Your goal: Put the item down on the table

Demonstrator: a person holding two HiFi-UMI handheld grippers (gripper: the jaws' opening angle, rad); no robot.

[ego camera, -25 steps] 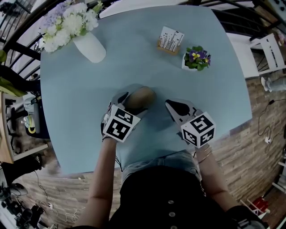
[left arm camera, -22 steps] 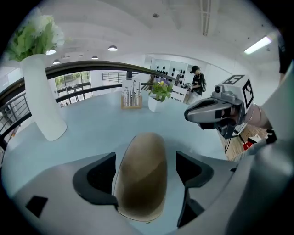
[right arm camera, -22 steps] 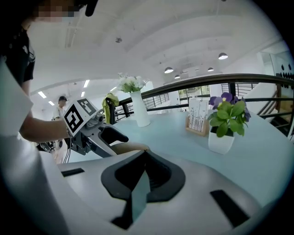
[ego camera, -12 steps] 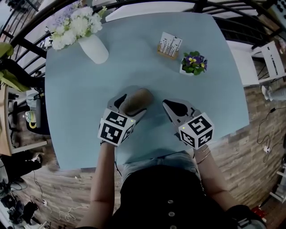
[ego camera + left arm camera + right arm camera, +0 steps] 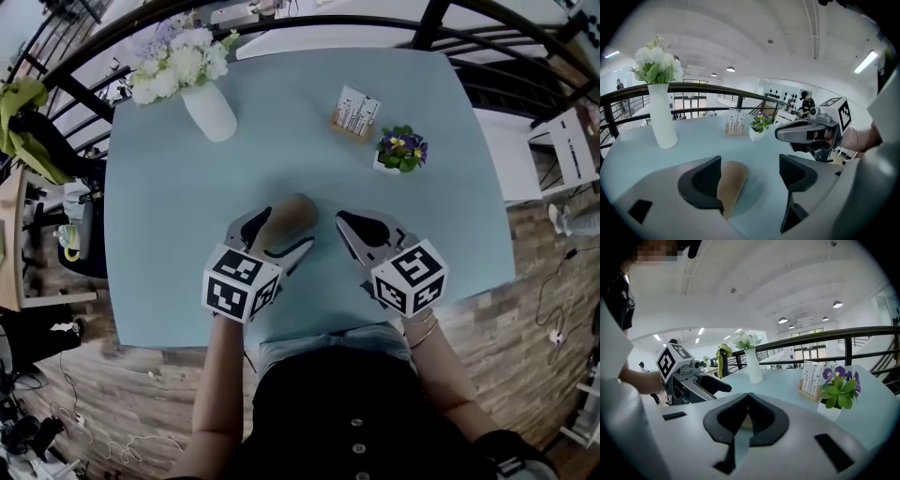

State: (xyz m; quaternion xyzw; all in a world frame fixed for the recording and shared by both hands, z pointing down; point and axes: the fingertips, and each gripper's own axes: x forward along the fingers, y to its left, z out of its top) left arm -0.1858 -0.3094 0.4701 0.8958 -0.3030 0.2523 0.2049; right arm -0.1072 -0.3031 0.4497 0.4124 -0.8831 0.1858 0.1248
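Nothing legible. Only square black-and-white markers on left cube (image 5: 240, 282) and right cube (image 5: 410, 275); card (image 5: 355, 112) print too small to read.

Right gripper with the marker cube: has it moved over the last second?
No. The right gripper sits just as before below the white pot of purple flowers, at the pale blue table's near edge; only the view itself shifted.

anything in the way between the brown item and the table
Nothing visible. The brown item sits by one jaw of the open left gripper, with bare table around it; the vase and flower pot stand farther off.
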